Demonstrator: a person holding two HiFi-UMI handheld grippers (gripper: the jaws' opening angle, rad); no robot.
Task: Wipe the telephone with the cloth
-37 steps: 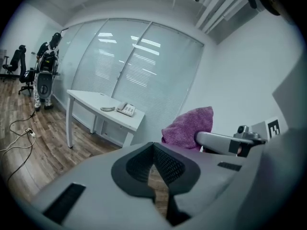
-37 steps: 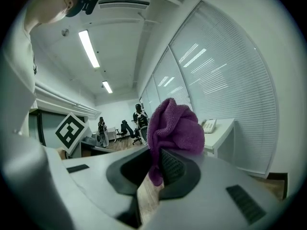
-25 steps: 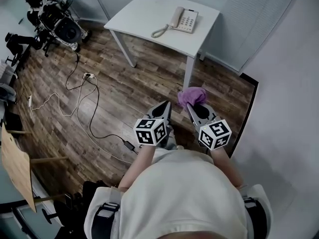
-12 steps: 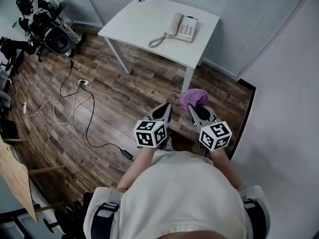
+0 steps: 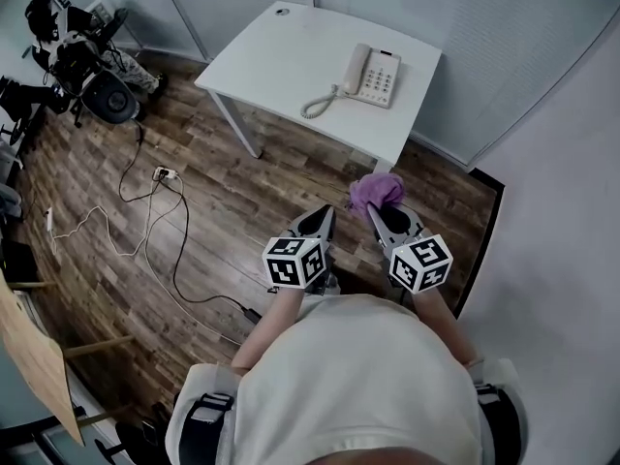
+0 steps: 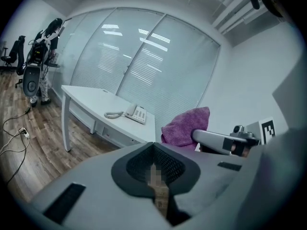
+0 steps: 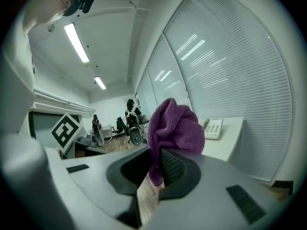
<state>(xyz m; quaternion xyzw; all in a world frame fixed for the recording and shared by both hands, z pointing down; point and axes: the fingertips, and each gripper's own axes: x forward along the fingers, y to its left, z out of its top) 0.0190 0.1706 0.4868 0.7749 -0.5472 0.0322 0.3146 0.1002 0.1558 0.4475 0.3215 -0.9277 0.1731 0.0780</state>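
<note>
Right gripper (image 7: 154,172): jaws clamped on the purple cloth (image 7: 175,126), which bunches up above the tips. Left gripper (image 6: 154,150): jaws together, nothing between them. Both grippers are held side by side over the wooden floor (image 5: 223,192), the cloth just beside the left gripper's tips. The telephone (image 5: 376,74) lies on the white bench (image 5: 281,51), toward its right end, handset on the cradle, well apart from both grippers.

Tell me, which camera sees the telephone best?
The head view: the whole telephone sits on the table, keys and cord plain. The left gripper view shows it small and far; the right gripper view, partly behind the cloth.
</note>
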